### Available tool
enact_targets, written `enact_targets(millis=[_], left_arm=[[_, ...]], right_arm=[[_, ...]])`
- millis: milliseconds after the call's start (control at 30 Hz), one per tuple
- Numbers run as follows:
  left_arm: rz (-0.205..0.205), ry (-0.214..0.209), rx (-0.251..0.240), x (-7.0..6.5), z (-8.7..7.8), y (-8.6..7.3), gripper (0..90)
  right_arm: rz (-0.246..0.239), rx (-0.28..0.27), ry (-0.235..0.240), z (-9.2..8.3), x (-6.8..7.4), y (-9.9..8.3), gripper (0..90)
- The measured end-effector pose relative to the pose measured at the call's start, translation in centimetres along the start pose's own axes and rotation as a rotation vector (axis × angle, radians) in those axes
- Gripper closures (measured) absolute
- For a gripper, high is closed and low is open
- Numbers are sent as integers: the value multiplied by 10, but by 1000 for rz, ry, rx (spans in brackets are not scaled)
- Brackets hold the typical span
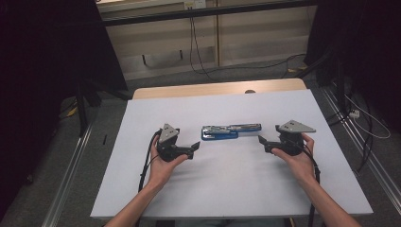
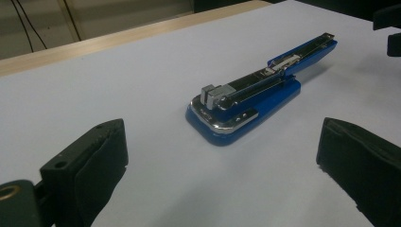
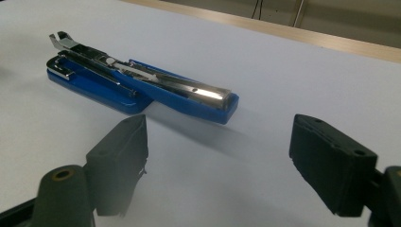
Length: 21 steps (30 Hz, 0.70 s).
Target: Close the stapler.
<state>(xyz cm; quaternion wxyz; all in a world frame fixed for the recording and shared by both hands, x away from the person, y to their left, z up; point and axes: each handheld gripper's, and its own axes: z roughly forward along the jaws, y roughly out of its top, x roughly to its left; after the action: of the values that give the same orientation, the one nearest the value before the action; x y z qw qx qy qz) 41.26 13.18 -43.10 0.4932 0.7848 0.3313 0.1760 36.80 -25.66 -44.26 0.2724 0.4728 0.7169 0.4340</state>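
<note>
Blue stapler (image 1: 230, 131), one only, swung open with metal staple channel exposed, lying flat mid-worktop (image 1: 227, 184) between two claws. Left claw (image 1: 195, 147) just beside its left end, jaws wide, nothing between. Right claw (image 1: 263, 144) near its right end, jaws apart, empty. Both clear of stapler.

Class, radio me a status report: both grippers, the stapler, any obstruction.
Left gripper open, right gripper open, both empty. Blue stapler lies swung open on the white table, between them, untouched. Nothing in the way.
</note>
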Motion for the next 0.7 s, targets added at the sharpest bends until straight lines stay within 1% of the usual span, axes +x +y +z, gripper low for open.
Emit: enact_targets(millis=[33, 100, 133, 167, 233, 267, 333, 367, 400, 433, 467, 500, 533, 567, 633, 700], left_arm=[[-4, 2, -4, -1, 2, 0, 30], [14, 5, 11, -1, 6, 3, 31], [18, 7, 12, -2, 8, 4, 30], [17, 9, 8, -2, 9, 6, 31], [17, -1, 1, -4, 12, 9, 30], [26, 5, -4, -4, 13, 11, 31], [22, 3, -3, -5, 17, 14, 34], [21, 8, -6, -5, 20, 15, 34], [25, 13, -7, -5, 22, 16, 35], [21, 16, -10, -5, 25, 17, 35], [20, 17, -6, -4, 27, 17, 35], [18, 20, -2, -4, 29, 16, 38], [16, 21, 1, -5, 29, 16, 43], [20, 23, 4, -5, 30, 15, 57], [13, 13, 20, -5, 30, 14, 67], [4, 5, 27, -4, 30, 13, 74]], right_arm=[[0, 7, 7, 1, 0, 0, 232], [-16, 10, 13, 2, 1, 0, 276], [-13, 10, 20, 2, 2, 0, 285], [-7, 8, 24, 2, 2, 1, 313], [-1, 8, 34, 2, 2, 1, 383], [-4, 8, 37, 3, 2, 1, 406], [-3, 11, 37, 4, 1, 1, 448], [-4, 20, 44, 5, 0, 0, 491], [1, 29, 63, 5, 0, 0, 536], [-5, 39, 76, 6, 0, 0, 556], [-8, 41, 68, 7, 0, -1, 566], [-8, 39, 72, 7, 1, -1, 622], [0, 35, 85, 7, 1, -1, 649], [1, 29, 81, 7, 1, 0, 677], [0, 24, 87, 7, 1, 0, 748], [-8, 31, 91, 8, 1, -1, 805]])
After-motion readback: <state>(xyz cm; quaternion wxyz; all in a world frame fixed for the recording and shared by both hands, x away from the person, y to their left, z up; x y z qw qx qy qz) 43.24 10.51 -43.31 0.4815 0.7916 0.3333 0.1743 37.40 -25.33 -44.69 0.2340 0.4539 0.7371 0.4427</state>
